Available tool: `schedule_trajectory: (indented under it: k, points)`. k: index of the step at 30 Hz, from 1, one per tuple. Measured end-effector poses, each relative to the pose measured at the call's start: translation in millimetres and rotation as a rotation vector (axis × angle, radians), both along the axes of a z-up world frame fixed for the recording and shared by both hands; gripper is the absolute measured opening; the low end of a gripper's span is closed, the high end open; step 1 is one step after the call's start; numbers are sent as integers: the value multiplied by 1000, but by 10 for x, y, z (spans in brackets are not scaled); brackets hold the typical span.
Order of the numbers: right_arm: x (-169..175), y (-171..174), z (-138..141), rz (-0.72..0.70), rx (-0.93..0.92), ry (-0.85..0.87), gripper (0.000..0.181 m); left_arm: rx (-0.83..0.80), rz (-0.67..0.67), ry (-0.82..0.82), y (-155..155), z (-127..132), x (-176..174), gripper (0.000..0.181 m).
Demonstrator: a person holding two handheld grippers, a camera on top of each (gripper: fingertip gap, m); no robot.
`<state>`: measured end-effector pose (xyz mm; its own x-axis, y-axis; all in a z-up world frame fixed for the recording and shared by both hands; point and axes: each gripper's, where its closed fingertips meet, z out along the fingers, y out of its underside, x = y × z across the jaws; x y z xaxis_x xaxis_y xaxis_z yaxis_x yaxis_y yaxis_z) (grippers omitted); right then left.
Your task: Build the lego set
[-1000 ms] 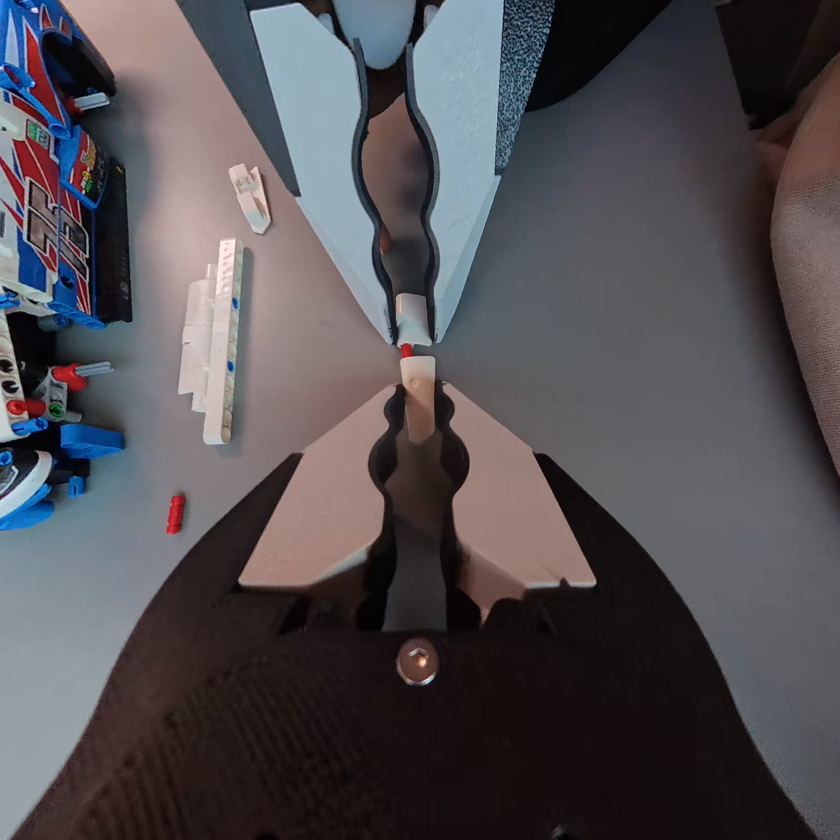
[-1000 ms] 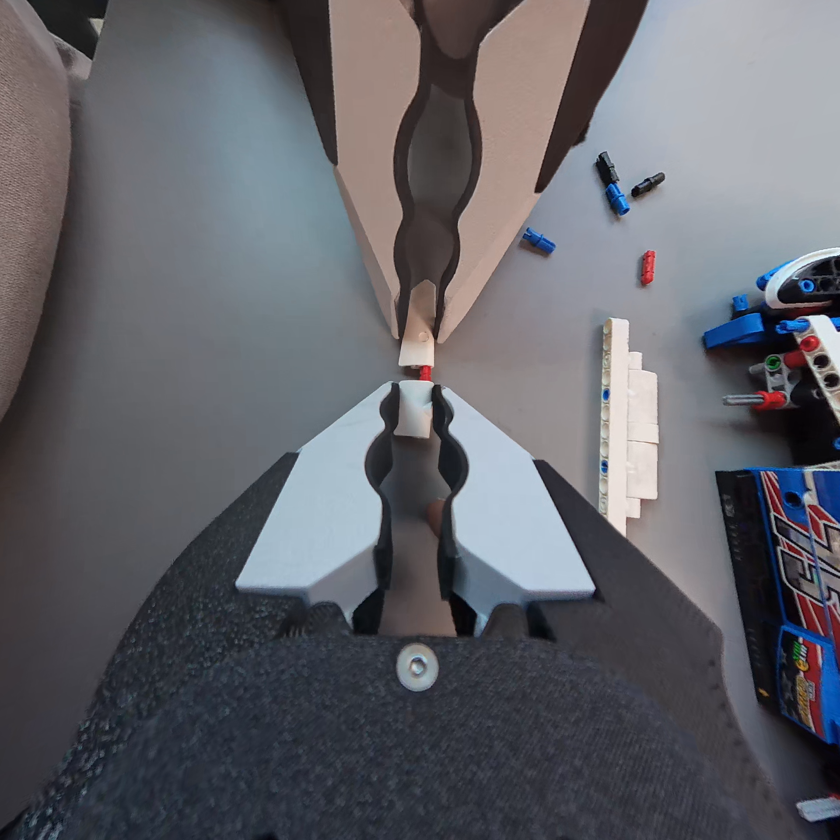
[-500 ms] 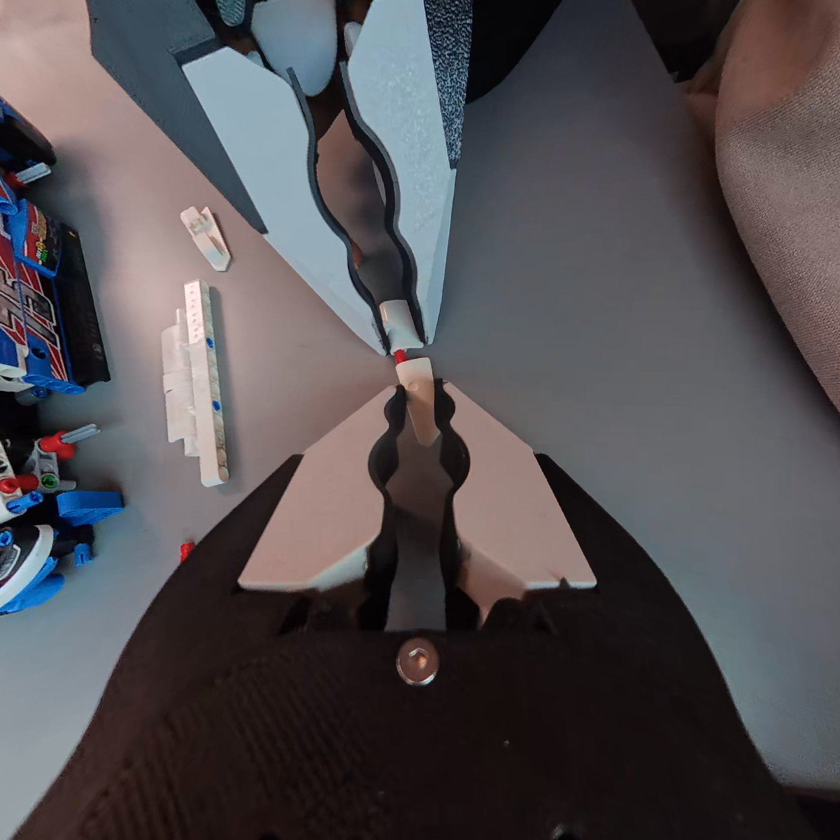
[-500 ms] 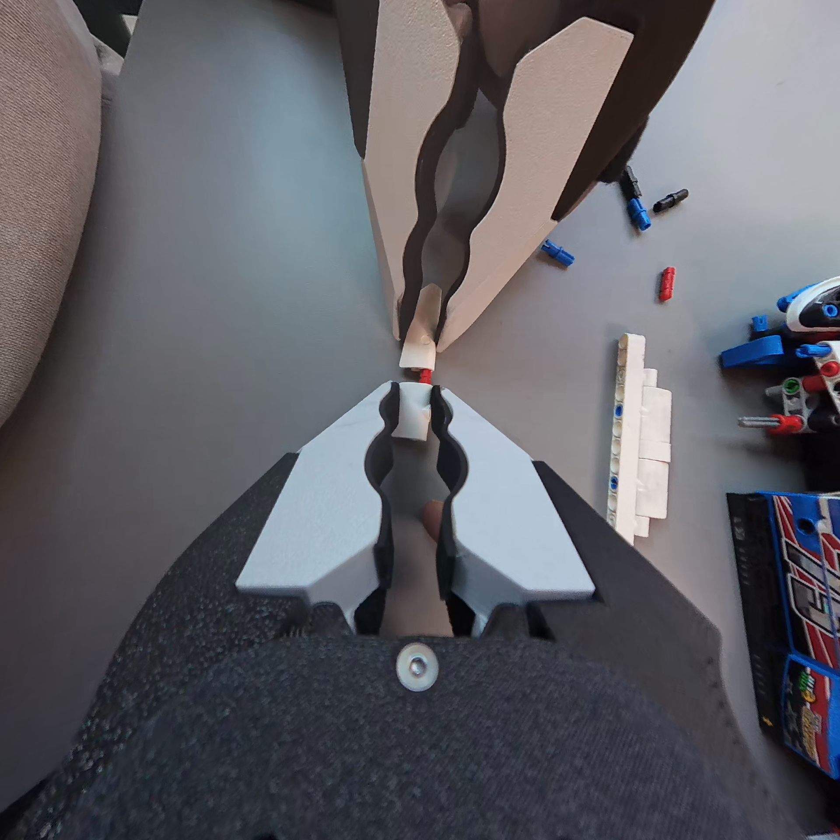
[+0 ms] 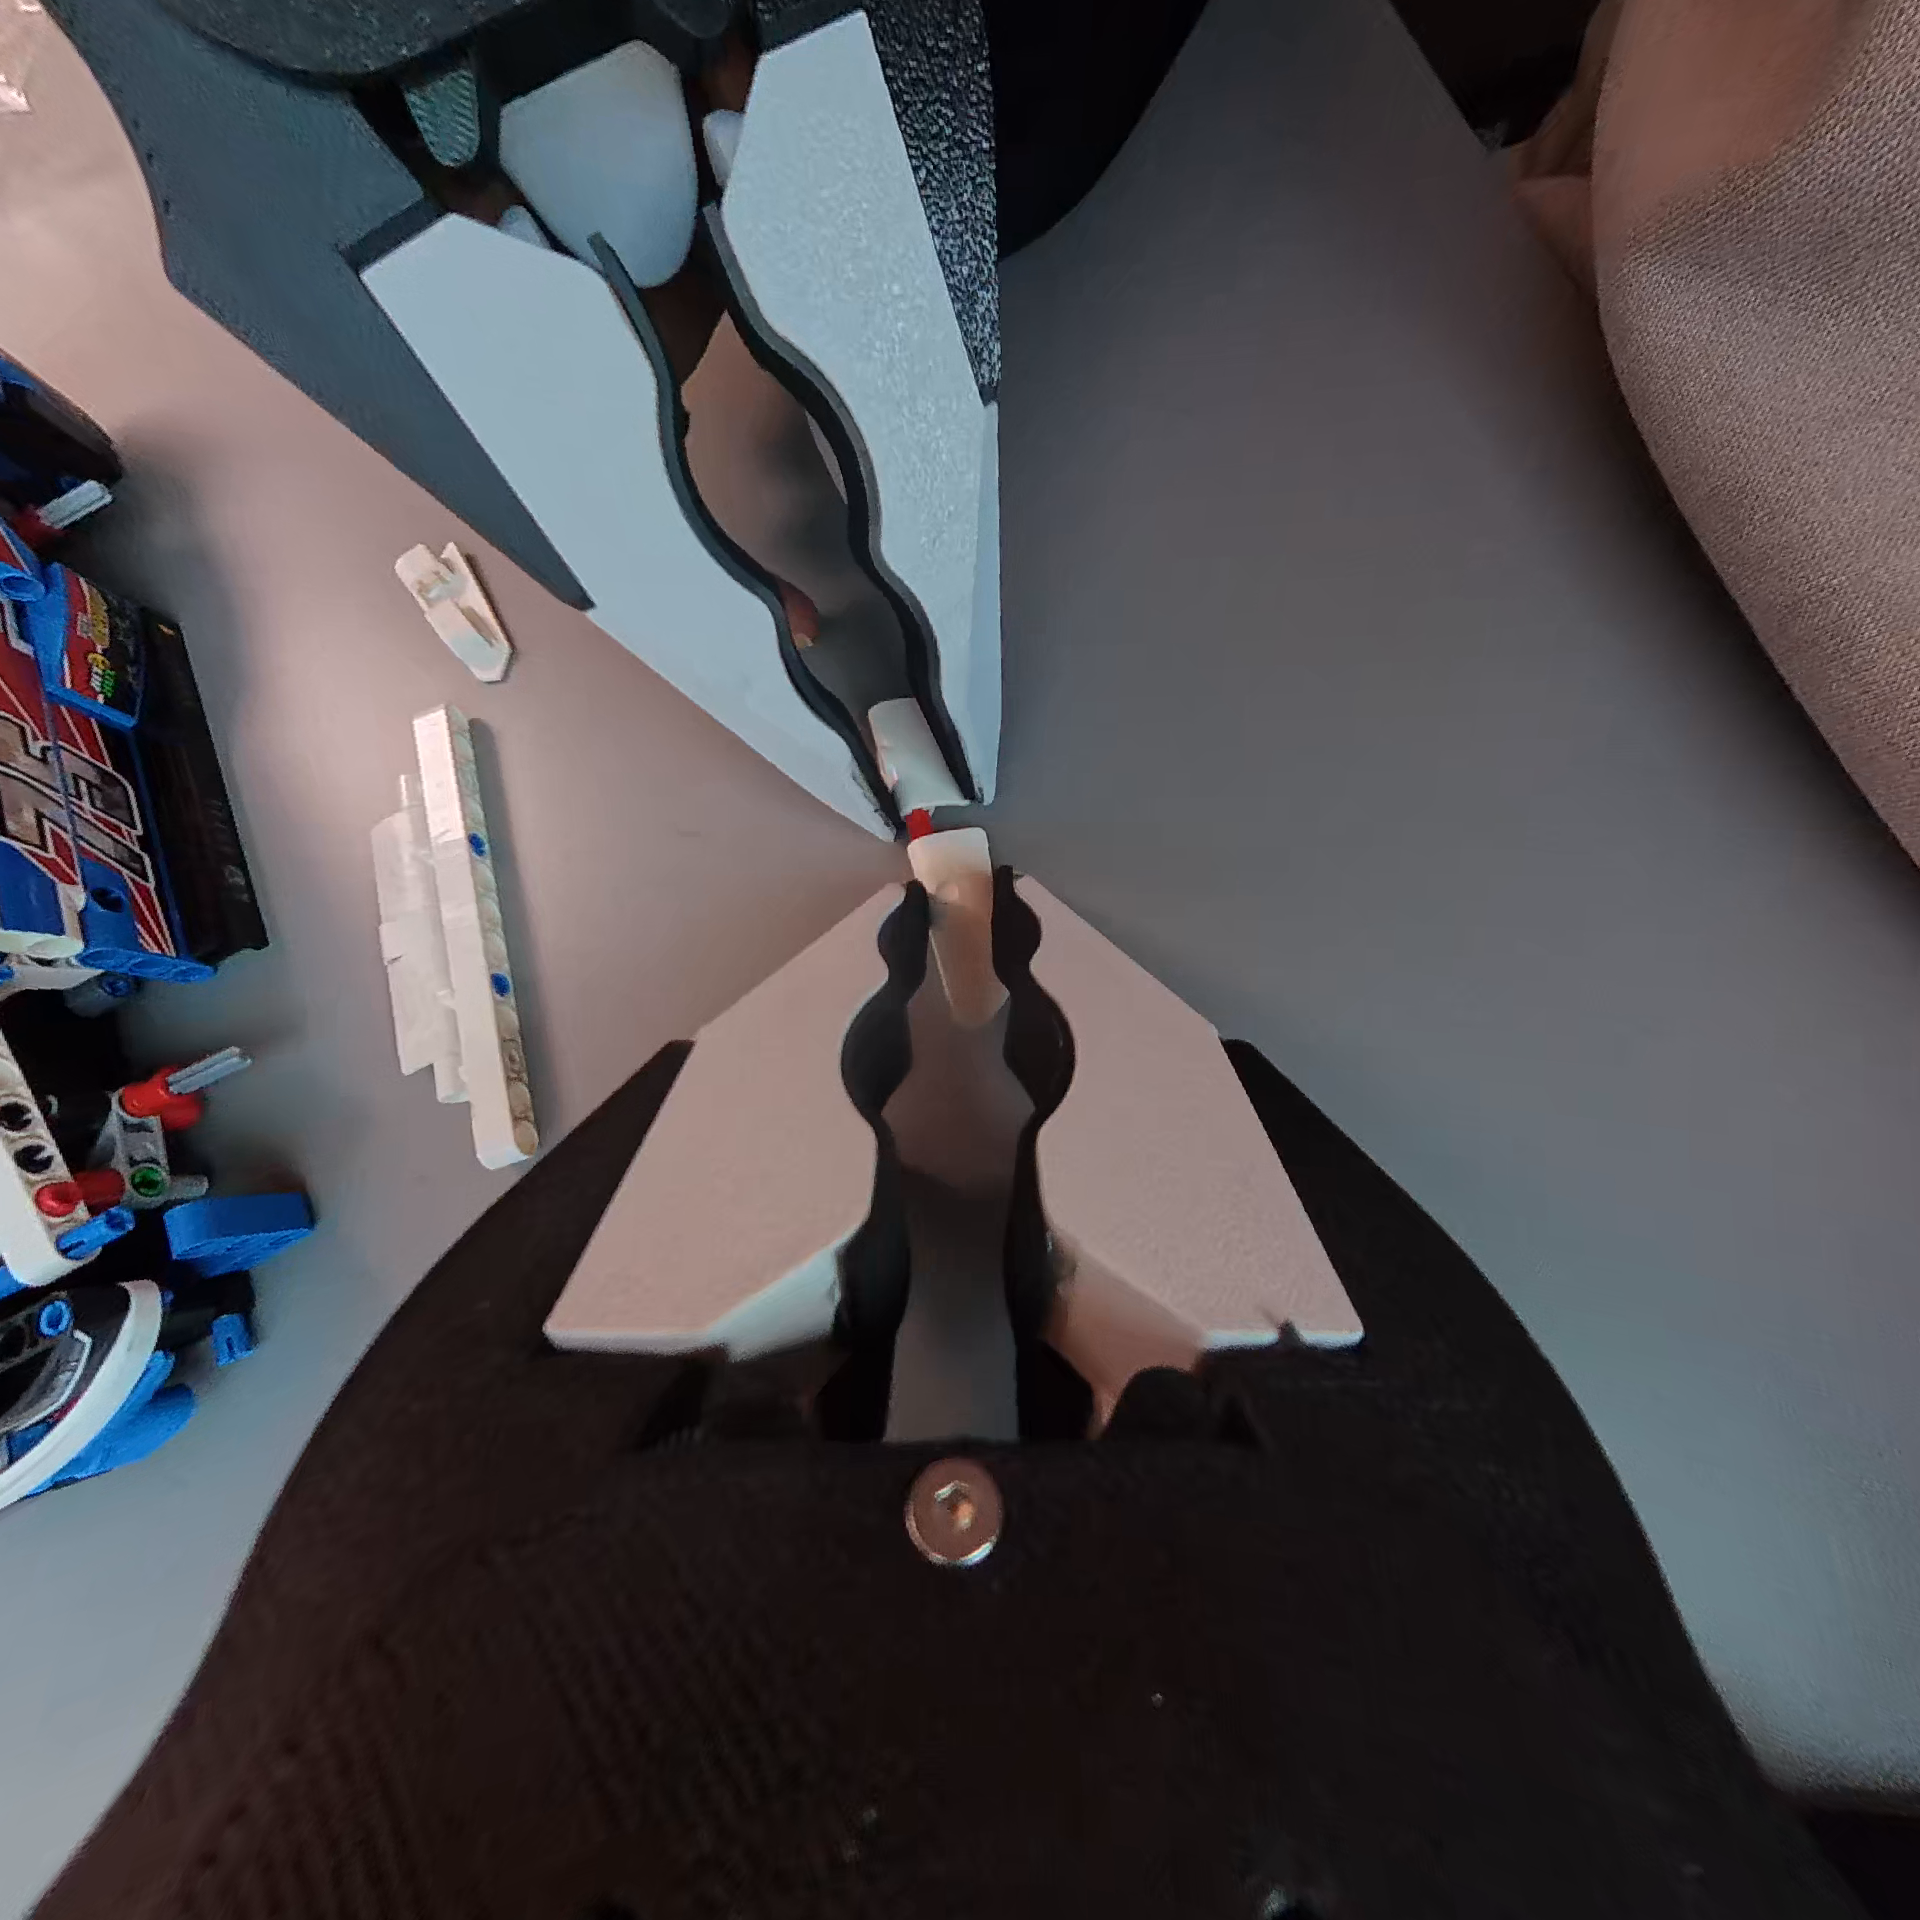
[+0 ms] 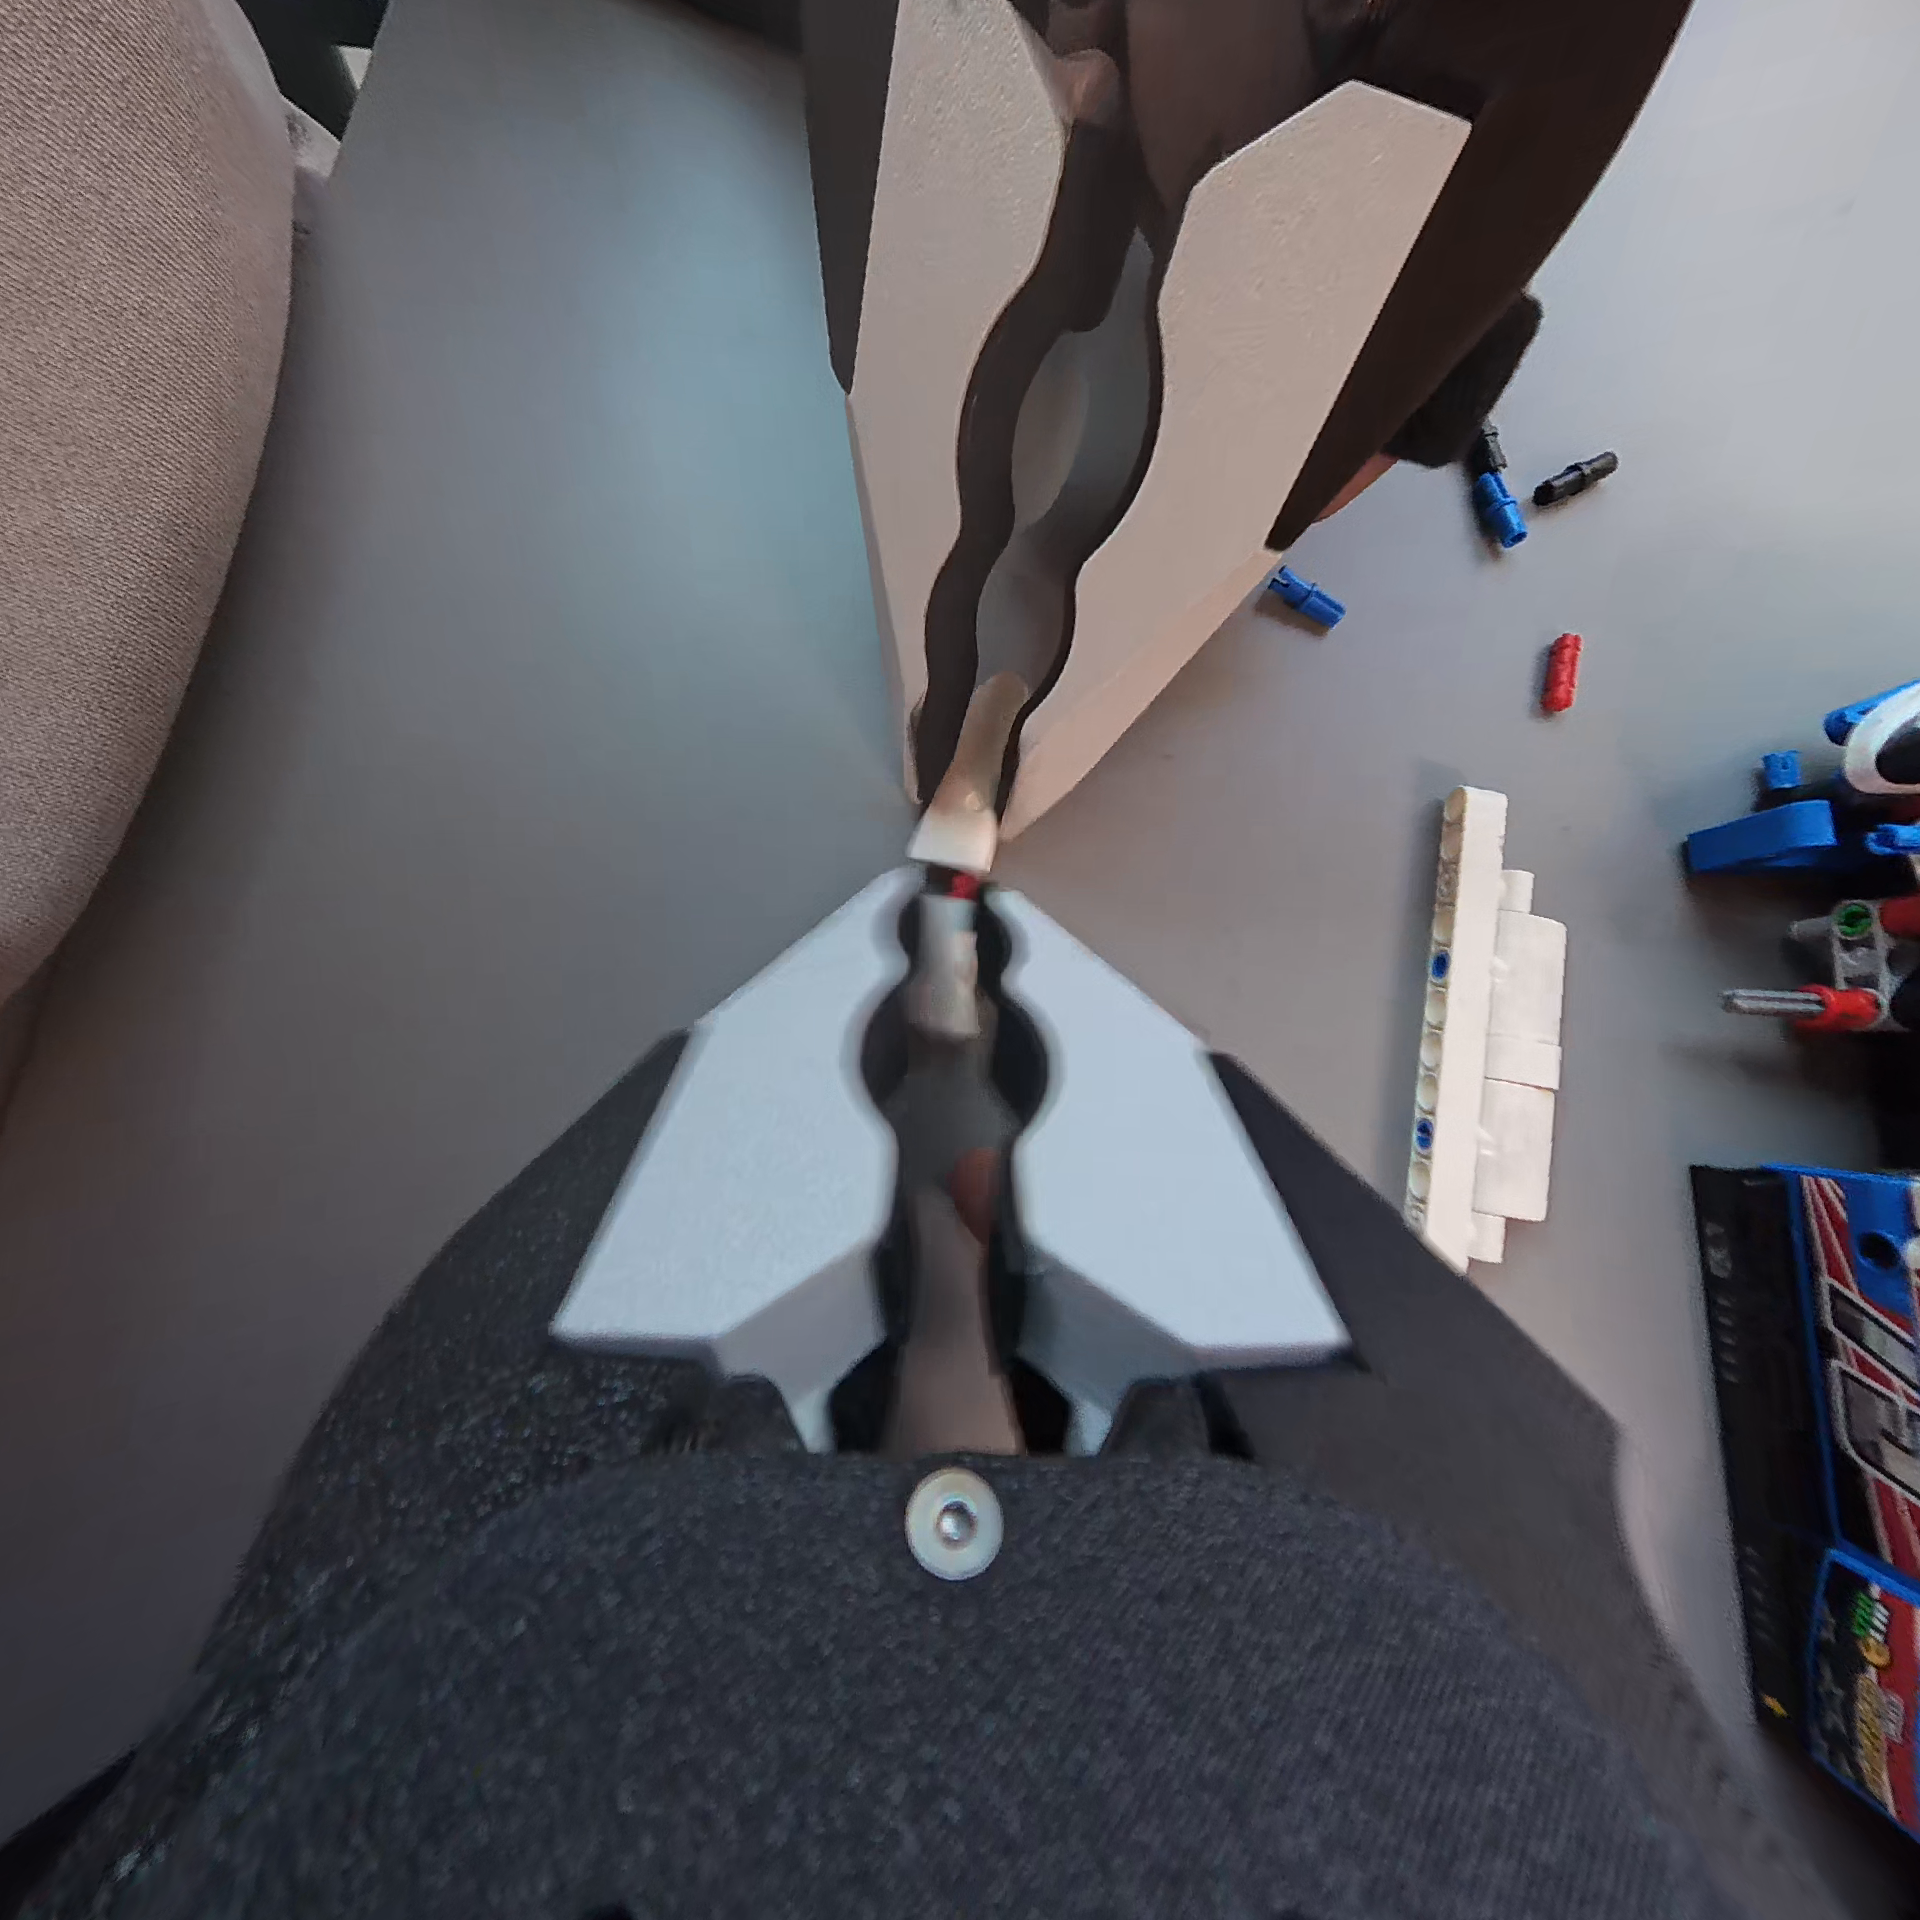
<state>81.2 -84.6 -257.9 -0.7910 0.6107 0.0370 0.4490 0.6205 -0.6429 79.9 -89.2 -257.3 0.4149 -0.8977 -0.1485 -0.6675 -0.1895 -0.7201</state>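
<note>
At frame centre the left gripper (image 5: 954, 894) and right gripper (image 6: 951, 914) each clench a white piece, red pin (image 5: 917, 824) half-seated; loose parts remain unbuilt.

Red pin (image 5: 916, 823) mostly hidden btwn white pieces; car model (image 6: 1849, 1382) cut off at edge.

left tongs (image 5: 954, 904) and right tongs (image 6: 951, 914) meet tip to tip, both clamped.

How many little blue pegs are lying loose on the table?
2 in the right wrist view: one blue peg beside the far hand-held gripper's finger, another blue peg farther back, touching a black peg. That gripper may hide more.
</note>
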Motion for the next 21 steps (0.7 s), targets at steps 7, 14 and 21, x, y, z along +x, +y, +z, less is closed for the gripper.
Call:
schedule_trajectory:
  k: [7, 14, 21]
  points:
    - [43, -33, 27, -24, 3, 8, 3, -21, 6, -4, -31, -4, 62, 11]
    - [59, 63, 221, -133, -79, 86, 0, -27, 9, -18, -38, -3, 77, 11]
    - [254, 359, 554, -300, -79, 167, 8, -16, 17, -22, -54, -1, 92, 11]
